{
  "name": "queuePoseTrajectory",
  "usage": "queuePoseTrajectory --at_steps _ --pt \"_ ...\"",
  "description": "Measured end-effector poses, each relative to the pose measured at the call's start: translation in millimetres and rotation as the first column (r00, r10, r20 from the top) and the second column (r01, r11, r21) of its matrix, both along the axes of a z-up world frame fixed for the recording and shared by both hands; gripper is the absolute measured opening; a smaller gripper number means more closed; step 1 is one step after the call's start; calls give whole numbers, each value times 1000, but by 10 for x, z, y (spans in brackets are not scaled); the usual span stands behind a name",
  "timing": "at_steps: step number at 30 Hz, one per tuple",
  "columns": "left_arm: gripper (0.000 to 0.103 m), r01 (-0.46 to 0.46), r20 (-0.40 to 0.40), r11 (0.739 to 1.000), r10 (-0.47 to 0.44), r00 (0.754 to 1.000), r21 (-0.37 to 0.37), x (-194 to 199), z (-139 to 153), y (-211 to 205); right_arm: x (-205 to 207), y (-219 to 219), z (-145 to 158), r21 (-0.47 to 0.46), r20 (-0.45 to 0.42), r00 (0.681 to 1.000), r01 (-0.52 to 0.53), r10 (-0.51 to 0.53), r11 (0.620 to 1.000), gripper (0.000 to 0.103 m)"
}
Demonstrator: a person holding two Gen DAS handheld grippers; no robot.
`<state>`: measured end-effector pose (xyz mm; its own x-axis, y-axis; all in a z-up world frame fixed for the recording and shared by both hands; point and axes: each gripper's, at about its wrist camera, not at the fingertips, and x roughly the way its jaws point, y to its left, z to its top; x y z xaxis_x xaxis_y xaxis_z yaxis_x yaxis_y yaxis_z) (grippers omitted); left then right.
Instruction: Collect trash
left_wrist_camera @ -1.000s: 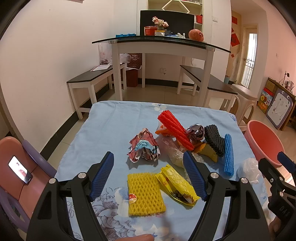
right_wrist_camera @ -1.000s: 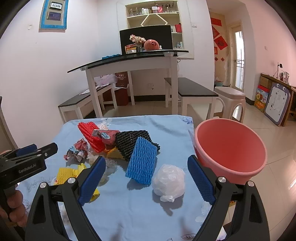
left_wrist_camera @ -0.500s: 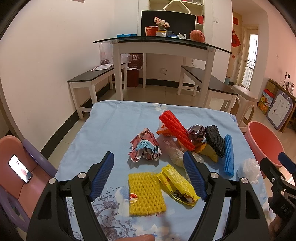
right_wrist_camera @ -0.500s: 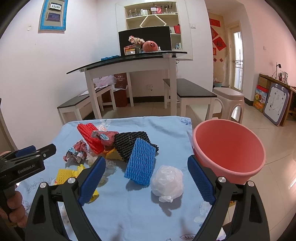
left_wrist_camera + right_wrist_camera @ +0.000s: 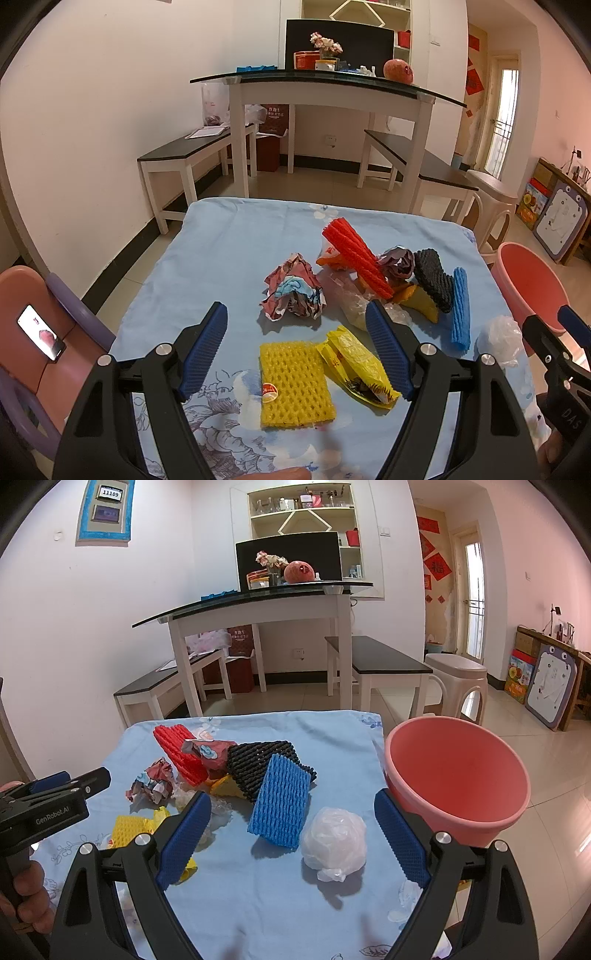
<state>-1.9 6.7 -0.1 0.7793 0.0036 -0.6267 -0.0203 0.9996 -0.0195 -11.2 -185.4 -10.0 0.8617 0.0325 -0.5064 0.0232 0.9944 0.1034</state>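
yellow foam net (image 5: 295,384), pink basin (image 5: 458,775), floral blue tablecloth (image 5: 221,258).

The left gripper (image 5: 55,797), seen from the right wrist view, carries white lettering reading "GenRobot.AI" on its black side; the right gripper (image 5: 561,384), seen from the left wrist view, shows embossed letters "DAS" on its black body; a small display in the blue-framed wall panel (image 5: 104,512) reads "11109"; the red wall hangings (image 5: 437,566) and the red carton (image 5: 242,642) bear characters too small to read.

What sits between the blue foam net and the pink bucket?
A crumpled white plastic bag lies between the blue foam net and the pink bucket, clearest in the right wrist view.
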Motion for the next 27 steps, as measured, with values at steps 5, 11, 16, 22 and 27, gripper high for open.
queuePoseTrajectory --at_steps 5,11,16,22,27 --pt "78 1 0 1000 -1 1000 -1 0 0 2 -5 4 -4 -2 2 1000 1 -1 1000 89" --pt "78 0 1 1000 0 1000 -1 -1 1 1 -10 6 8 -1 5 1000 2 -2 1000 89" --pt "78 1 1 1000 -1 1000 0 -1 1 1 -14 2 13 0 6 1000 2 -2 1000 89" --pt "78 0 1 1000 0 1000 -1 -1 0 2 -15 2 13 0 7 1000 2 -2 1000 89" --pt "78 0 1 1000 0 1000 -1 -2 -1 1 -14 -1 23 2 6 1000 3 -3 1000 89"
